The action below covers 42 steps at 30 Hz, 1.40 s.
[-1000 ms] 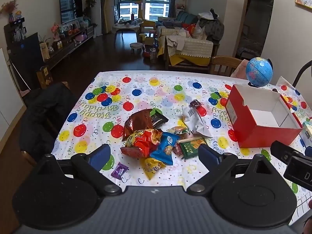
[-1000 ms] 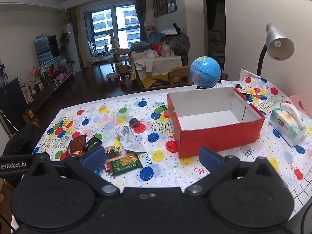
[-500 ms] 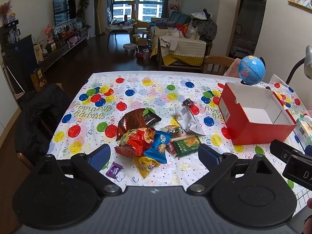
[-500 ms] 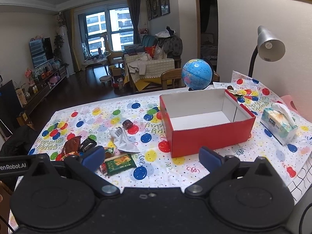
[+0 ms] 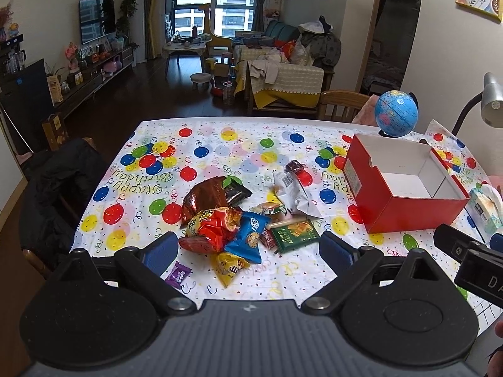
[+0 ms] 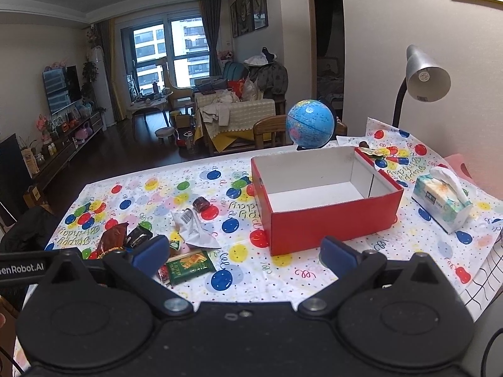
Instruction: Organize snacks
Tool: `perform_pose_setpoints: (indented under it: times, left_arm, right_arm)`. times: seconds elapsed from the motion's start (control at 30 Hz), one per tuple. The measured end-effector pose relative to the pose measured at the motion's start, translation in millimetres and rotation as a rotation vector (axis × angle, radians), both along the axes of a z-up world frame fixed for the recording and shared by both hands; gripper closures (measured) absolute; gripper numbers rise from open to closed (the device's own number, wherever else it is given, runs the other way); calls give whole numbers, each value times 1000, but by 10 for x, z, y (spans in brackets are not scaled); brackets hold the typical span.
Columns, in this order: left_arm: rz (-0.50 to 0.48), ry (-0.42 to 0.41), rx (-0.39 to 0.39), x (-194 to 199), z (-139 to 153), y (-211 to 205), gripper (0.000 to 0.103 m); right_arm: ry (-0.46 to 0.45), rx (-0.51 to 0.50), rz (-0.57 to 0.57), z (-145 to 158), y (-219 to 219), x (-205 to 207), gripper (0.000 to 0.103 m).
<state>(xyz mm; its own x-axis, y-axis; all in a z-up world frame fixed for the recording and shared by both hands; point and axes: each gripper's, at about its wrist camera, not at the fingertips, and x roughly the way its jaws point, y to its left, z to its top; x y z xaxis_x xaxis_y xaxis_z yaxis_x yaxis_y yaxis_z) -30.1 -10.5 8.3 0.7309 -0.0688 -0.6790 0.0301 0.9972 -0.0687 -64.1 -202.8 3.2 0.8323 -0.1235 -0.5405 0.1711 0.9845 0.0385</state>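
Note:
A heap of snack packets lies mid-table: a red-orange chip bag (image 5: 215,227), a brown bag (image 5: 206,196), a blue cookie packet (image 5: 250,235), a green packet (image 5: 295,231) (image 6: 188,265), a yellow packet (image 5: 229,267), a silver wrapper (image 5: 292,193) (image 6: 193,231) and a small purple candy (image 5: 177,273). An empty red box (image 5: 405,216) (image 6: 330,223) with a white inside stands to their right. My left gripper (image 5: 248,249) hangs open above the near edge, facing the heap. My right gripper (image 6: 243,253) is open too, with nothing between its fingers, in front of the box.
A balloon-print cloth (image 5: 220,144) covers the table. A blue globe (image 6: 309,124), a grey desk lamp (image 6: 424,75) and a tissue pack (image 6: 440,202) stand at the right. A chair with a dark jacket (image 5: 53,188) is at the left side.
Both grippers have drawn back and risen a little, so the table and box look smaller and farther. Nothing on the table has moved.

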Motion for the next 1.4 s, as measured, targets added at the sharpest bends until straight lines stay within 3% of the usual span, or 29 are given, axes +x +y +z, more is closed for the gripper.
perform_pose_setpoints:
  times: [1.4]
  left_arm:
    - [-41, -32, -19, -58, 73, -12, 6]
  right_arm:
    - [-27, -6, -14, 79, -23, -86, 0]
